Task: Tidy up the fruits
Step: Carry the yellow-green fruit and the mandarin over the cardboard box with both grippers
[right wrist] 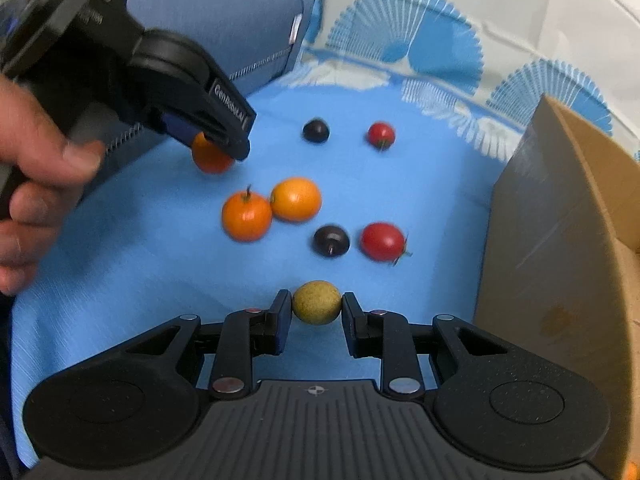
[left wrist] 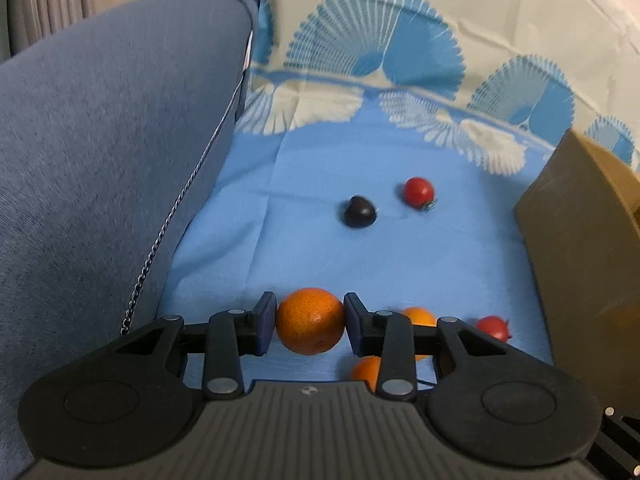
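Beside the cardboard box (right wrist: 560, 216), fruit lies sorted by kind on the blue cloth (right wrist: 120, 280), oranges paired, plums next to tomatoes. Left claw (left wrist: 310, 322) is clamped on an orange (left wrist: 310, 320), and right claw (right wrist: 317, 308) on a yellow-green fruit (right wrist: 317, 302), each probably bound for its group. Only the right wrist view shows the near plum (right wrist: 331, 241) and the person's hand (right wrist: 36, 184).

blue patterned cloth (left wrist: 320, 240) underneath; grey-blue cushion (left wrist: 100, 140) at left; brown cardboard box (right wrist: 560, 220) at right.
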The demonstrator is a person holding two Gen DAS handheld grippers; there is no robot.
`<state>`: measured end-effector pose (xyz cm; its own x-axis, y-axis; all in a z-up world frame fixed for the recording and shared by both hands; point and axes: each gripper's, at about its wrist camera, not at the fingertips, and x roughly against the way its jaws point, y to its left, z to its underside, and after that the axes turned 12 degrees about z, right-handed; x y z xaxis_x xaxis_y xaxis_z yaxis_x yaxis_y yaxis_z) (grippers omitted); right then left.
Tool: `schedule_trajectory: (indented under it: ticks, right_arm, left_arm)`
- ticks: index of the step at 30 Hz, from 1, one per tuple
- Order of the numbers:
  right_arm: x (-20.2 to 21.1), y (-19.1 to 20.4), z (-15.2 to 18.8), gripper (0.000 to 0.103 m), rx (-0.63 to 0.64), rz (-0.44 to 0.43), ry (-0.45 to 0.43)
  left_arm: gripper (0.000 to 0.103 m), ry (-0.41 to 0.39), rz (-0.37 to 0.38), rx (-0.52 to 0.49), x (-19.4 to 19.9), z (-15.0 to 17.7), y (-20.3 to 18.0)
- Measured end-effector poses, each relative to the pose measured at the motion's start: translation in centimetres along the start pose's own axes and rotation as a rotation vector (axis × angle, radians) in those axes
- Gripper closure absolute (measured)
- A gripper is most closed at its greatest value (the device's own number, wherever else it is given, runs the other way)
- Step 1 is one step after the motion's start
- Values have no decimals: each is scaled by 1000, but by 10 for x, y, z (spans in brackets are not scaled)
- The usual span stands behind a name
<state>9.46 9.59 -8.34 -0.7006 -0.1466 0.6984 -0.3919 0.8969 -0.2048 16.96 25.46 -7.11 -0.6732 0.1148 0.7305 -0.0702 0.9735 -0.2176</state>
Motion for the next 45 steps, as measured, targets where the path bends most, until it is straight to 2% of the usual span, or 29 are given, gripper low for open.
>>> schedule_trajectory:
  ticks: [11,15,27,33,39,45]
  right_arm:
    - [49,-21,1,75,-61,30,-173]
    - [65,-30,5,75,-95,46,-203]
    - [107,-47,23,75,-137,100,-274]
    - [133,-73,27,75,-169,167,-368]
    - [159,-121,24,75,-239,259,-469]
    - [170,-183,29,75,-320,327,-504]
  left_arm:
    - [63,-209,59,-54,60,1,-31]
    - [63,-259,82,-76,78,3,-41]
    - [62,-337,149,-118,117,14,-71]
    - [62,-370,182,-152,130,21,-88]
    - [62,-391,220,-171,135,26,-102]
    - [62,-387,252,-185,129,30,-121]
